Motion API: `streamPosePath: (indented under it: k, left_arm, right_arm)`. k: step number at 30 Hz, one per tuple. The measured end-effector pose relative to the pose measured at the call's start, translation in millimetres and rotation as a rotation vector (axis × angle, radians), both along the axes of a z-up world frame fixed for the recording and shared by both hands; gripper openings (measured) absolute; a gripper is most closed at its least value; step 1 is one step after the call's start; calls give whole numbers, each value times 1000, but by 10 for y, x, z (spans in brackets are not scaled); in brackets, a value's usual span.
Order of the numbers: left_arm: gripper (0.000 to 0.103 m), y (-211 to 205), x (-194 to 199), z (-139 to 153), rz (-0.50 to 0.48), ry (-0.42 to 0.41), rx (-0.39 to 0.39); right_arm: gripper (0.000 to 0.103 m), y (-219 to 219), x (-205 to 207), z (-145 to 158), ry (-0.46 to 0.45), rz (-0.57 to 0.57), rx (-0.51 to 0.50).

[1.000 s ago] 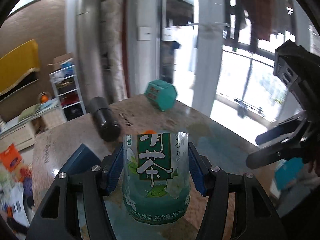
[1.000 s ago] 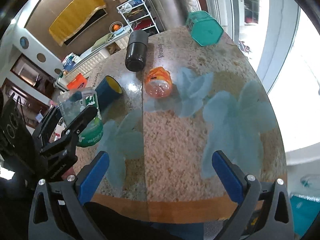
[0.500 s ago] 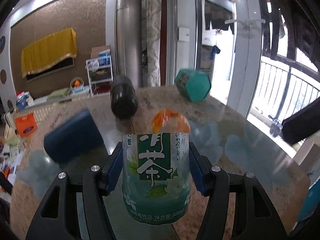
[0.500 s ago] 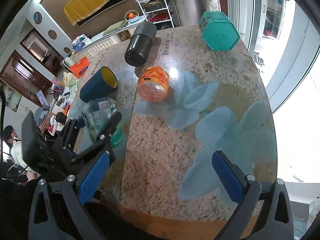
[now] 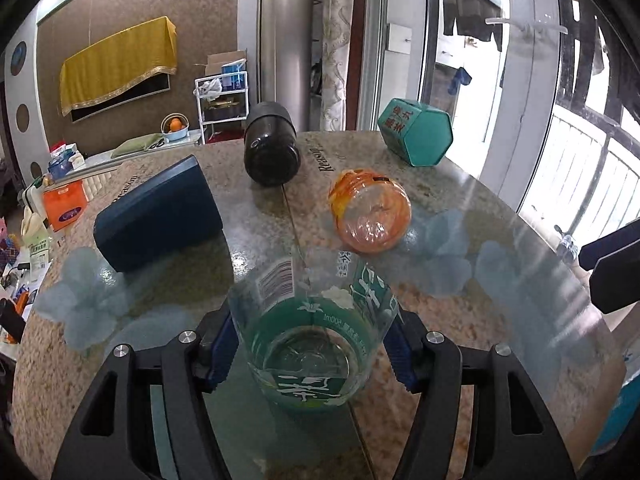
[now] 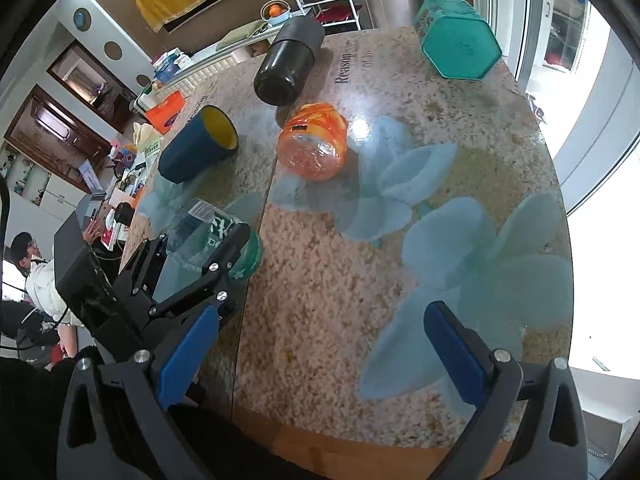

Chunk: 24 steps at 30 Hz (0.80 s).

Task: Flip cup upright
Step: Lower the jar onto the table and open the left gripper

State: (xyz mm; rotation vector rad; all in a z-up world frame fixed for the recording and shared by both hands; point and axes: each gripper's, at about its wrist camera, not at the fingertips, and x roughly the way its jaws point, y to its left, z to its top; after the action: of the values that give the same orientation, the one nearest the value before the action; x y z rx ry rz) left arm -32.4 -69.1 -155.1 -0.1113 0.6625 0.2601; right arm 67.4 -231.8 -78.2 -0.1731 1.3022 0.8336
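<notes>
My left gripper (image 5: pixel 310 354) is shut on a clear green tea-label cup (image 5: pixel 312 332), cut from a bottle. The cup's open mouth points up towards the camera and its base is near the table. In the right wrist view the left gripper (image 6: pixel 200 248) holds the same cup (image 6: pixel 224 244) at the table's left side, tilted. My right gripper (image 6: pixel 320 356) is open and empty over the near table edge.
On the round stone table (image 6: pixel 400 240) lie an orange cup (image 5: pixel 370 216), a navy cup (image 5: pixel 160 216), a black cup (image 5: pixel 272 152) and a teal hexagonal cup (image 5: pixel 416 132), all on their sides. A person (image 6: pixel 36 280) sits at the left, off the table.
The left gripper has turned the green cup over, from base towards the camera to mouth towards the camera, and lowered it towards the table. The right gripper stays open.
</notes>
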Motion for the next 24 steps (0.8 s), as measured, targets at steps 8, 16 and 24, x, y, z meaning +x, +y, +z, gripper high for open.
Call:
streamPosePath:
  k: [8, 16, 24]
  left_arm:
    - [71, -67, 17, -2, -79, 21, 3]
    - [102, -75, -31, 182, -99, 29, -33]
    - [103, -29, -81, 530, -161, 3, -57]
  right_arm:
    - [103, -17, -2, 5, -1, 7, 3]
    - [103, -26, -34, 49, -14, -4, 15]
    - [103, 3, -86, 231, -61, -28, 46]
